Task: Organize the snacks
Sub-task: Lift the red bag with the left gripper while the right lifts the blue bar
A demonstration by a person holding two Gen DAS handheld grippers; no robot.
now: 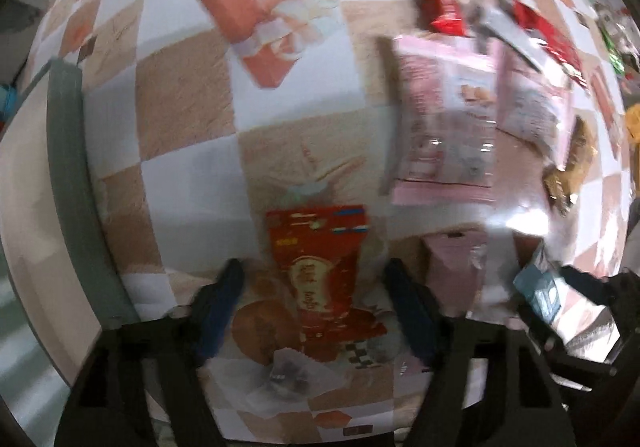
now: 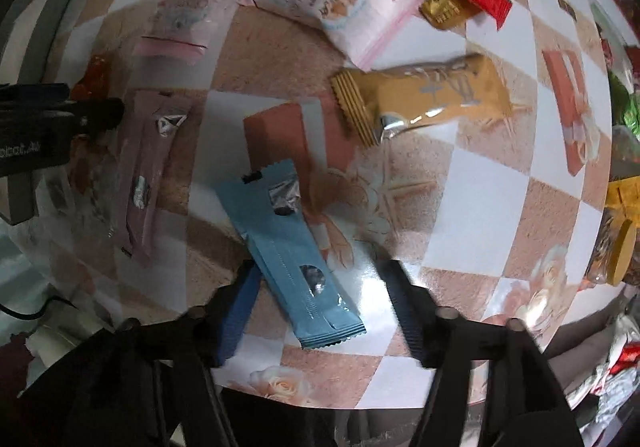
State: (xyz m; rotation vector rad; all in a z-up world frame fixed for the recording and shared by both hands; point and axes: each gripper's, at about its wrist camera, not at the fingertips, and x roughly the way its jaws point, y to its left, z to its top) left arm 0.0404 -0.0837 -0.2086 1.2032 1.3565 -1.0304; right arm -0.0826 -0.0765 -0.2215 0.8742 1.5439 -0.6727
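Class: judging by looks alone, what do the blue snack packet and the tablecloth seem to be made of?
Blue snack packet: likely plastic film with a foil layer; crimped serrated ends and silvery glints. Tablecloth: probably glossy vinyl or oilcloth; printed checks and bright glare patches.

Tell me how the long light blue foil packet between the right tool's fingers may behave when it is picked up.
The long light blue foil packet lies flat and thin, so it probably weighs little. Its glossy wrapper may slip between the fingers. It looks like a stiff bar inside, so it should hardly bend.

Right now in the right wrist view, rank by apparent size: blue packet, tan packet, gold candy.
Largest to smallest:
1. blue packet, though it lies nearest the camera
2. tan packet, close behind, so their order is unsure
3. gold candy, clearly smallest
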